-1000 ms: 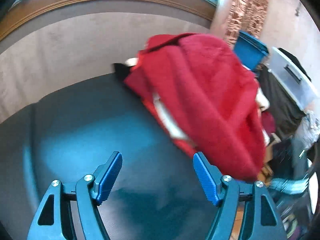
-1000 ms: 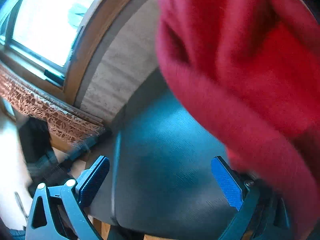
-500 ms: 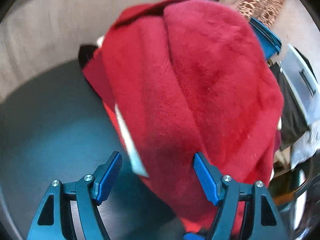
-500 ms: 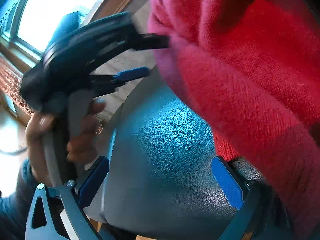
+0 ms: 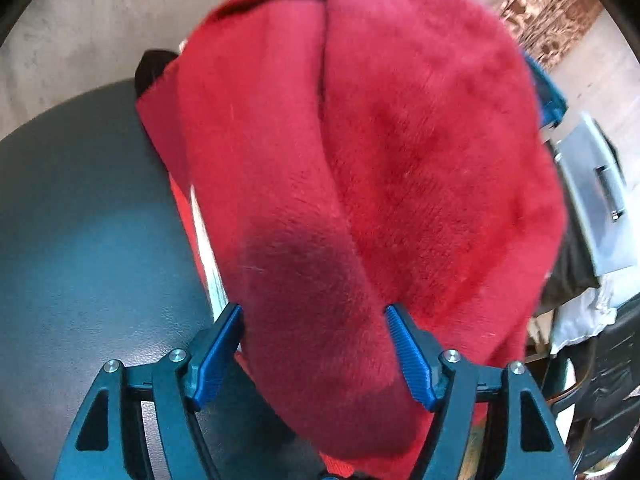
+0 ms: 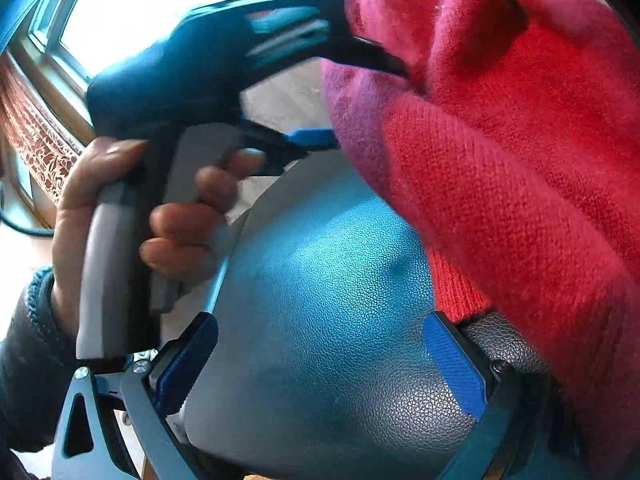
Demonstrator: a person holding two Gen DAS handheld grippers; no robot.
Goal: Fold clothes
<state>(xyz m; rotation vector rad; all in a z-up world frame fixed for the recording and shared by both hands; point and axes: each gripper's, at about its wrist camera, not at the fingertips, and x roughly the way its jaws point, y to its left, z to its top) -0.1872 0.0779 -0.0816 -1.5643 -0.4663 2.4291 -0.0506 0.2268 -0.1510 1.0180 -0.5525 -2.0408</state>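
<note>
The left gripper (image 5: pixel 314 346), with ribbed blue pads, stands spread around a thick roll of the fuzzy red knitted garment (image 5: pixel 360 168), its pads beside the roll but not pinching it. The garment lies bunched on the dark pebbled leather seat (image 5: pixel 80 220) ahead of both tools. The right gripper (image 6: pixel 320 364) gapes wide over bare leather (nothing between its pads). In my judgement, closing on such bulk risks catching several layers, and plush pile may slip loose.

A fold of the red garment (image 5: pixel 380 152) fills the left gripper's (image 5: pixel 314 344) parted jaws (pads wide); dark tabletop (image 5: pixel 80 240) beneath.
</note>
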